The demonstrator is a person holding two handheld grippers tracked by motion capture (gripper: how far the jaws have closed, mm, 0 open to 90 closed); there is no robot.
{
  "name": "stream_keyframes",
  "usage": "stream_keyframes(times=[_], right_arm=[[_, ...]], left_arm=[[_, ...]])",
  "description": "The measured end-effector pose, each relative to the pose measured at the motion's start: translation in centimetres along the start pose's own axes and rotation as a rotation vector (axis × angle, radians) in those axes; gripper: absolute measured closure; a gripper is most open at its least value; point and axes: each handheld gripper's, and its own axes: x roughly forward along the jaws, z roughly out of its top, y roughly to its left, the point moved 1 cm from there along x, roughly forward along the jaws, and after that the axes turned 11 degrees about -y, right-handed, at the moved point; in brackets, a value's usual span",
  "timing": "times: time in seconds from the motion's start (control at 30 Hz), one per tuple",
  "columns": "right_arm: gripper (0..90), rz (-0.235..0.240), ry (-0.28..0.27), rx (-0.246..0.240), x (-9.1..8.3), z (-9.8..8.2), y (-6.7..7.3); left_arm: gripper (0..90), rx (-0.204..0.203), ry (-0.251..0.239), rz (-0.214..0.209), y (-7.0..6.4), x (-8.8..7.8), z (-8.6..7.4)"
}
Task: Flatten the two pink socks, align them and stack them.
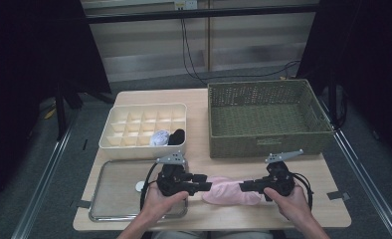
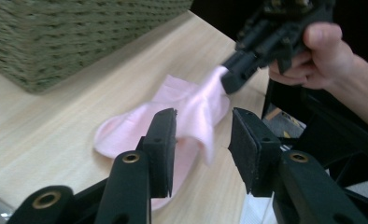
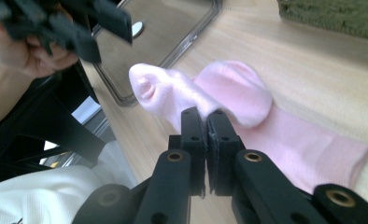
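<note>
Lying on the pale wooden table [image 1: 224, 107] near its front edge, the pink sock [image 1: 230, 191] stretches between the two hand-held grippers, in front of the woven basket [image 1: 268, 117] and just right of the metal tray [image 1: 115, 196]. The right gripper [image 3: 205, 116] is clenched on the sock: in its own view the two black jaws stand pressed together with a fold of pink fabric pinched at their tips, and the rest of the sock spreads flat on the wood beyond them. The left gripper [image 2: 203, 135] is released; its jaws stand apart, and in its own view the sock's lifted end hangs in the gap between them, just beside the left pad, with no pad pressing on it. Behind the tray, the white divided organiser [image 1: 144, 130] holds two rolled items.
</note>
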Motion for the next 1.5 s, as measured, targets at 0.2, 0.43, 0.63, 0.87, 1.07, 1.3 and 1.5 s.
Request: stream_keyframes(times=[0.2, 0.43, 0.63, 0.87, 1.07, 1.3, 1.5], right_arm=[[86.9, -0.002, 0.038, 0.009, -0.1, -0.8, -0.3], [86.9, -0.004, 0.067, 0.016, 0.4, -1.6, -0.6], [86.7, -0.001, 0.061, 0.017, 0.4, -1.6, -0.6], [86.5, 0.0, 0.065, 0.022, 0.5, -1.6, -0.7], [86.6, 0.005, 0.069, 0.021, 0.6, -1.7, -0.8], [86.6, 0.008, 0.065, 0.023, 0.4, -1.6, -0.7], [86.6, 0.012, 0.041, 0.022, -0.2, -1.3, -0.7]], left_arm=[[65.2, -0.008, 0.05, 0.078, 3.0, 1.6, 0.1], [64.7, 0.011, 0.124, 0.121, 4.8, 4.1, -0.6], [69.6, 0.013, 0.153, 0.084, 5.5, 5.2, -1.2], [69.7, 0.049, 0.17, 0.045, 5.0, 6.4, -1.4], [78.1, 0.056, 0.156, 0.042, 4.9, 6.9, -1.7], [88.3, 0.053, 0.175, 0.056, 5.1, 7.1, -1.8], [88.2, 0.048, 0.095, 0.065, 4.5, 5.4, -0.5]])
